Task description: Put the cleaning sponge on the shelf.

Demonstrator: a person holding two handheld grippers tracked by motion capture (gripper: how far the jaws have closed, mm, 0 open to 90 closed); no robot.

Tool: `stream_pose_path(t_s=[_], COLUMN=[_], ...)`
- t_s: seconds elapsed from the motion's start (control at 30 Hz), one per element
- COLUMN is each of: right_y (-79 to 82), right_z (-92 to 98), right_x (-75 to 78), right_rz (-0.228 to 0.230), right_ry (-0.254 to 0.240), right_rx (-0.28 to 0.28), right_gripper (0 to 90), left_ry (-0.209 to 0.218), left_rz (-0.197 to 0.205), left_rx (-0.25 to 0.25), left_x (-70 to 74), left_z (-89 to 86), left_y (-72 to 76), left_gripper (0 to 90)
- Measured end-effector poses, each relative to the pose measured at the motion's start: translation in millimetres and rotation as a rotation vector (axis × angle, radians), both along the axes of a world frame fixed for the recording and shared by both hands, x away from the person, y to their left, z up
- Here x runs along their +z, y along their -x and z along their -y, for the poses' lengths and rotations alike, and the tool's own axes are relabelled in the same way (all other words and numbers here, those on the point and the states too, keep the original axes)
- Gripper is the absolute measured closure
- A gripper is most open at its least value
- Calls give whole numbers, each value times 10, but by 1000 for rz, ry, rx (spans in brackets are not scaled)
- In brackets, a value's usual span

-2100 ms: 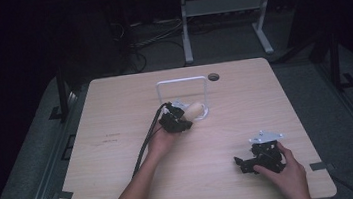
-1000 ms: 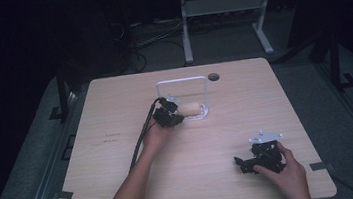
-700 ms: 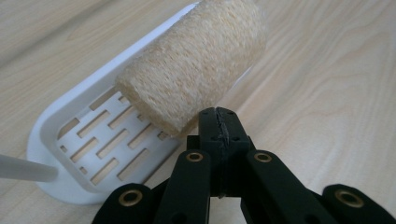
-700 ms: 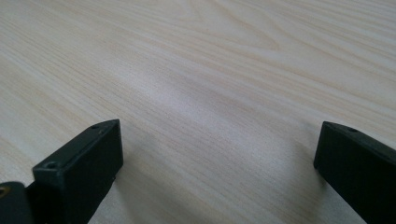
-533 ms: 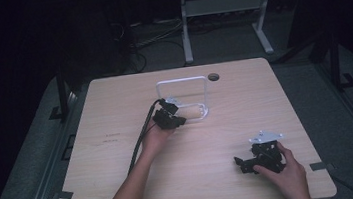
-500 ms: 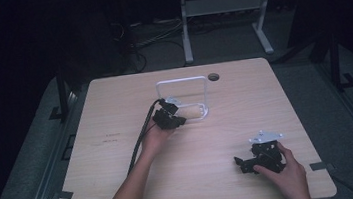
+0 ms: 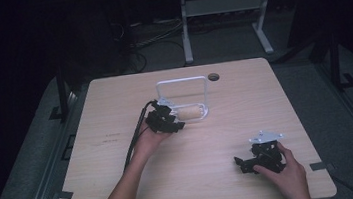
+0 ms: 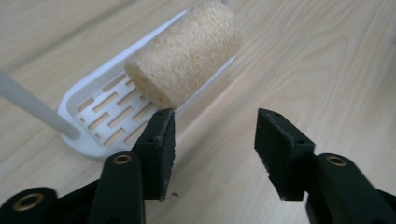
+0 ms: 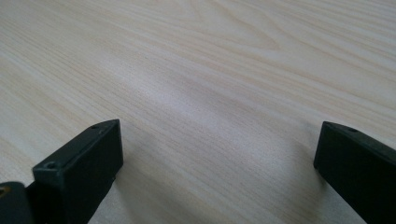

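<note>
Left hand-held gripper (image 8: 210,154) had just been opening, jaws apart and empty; the loofah roll (image 8: 184,53) lay on the white slotted tray (image 8: 100,116) near the counter's far edge; best retreat straight back, clear of it

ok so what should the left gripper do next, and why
Probably draw the left gripper back toward the person, away from the white rack. Its jaws have just been opening and nothing is between them; the loofah roll lies on the rack's slotted tray, free of the pads. The placing looks done, so retreating avoids nudging the roll. The right gripper rests open on the table.
</note>
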State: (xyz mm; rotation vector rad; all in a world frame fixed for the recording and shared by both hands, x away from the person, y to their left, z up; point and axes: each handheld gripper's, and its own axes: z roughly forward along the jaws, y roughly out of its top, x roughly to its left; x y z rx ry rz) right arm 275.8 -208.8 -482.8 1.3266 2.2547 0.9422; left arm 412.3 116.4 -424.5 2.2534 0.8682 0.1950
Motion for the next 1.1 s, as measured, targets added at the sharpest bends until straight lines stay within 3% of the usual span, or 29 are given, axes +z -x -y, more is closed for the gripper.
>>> stream_pose_path(t_s=[0.33, 0.53, 0.83, 1.1], right_y=[0, 0, 0, 0], right_z=[0, 0, 0, 0], right_x=[0, 0, 0, 0], right_rz=[0, 0, 0, -1], right_ry=[0, 0, 0, -1], right_rx=[0, 0, 0, 1], right_gripper=[9, 9, 9, 9], left_ry=[-8, -27, -23, 7], left_rz=[19, 54, 87, 106], left_rx=[5, 20, 37, 74], left_x=[21, 69, 97, 98], left_z=[-130, -231, -441, -691], left_y=[103, 192, 375, 545], left_gripper=[241, 135, 131, 137])
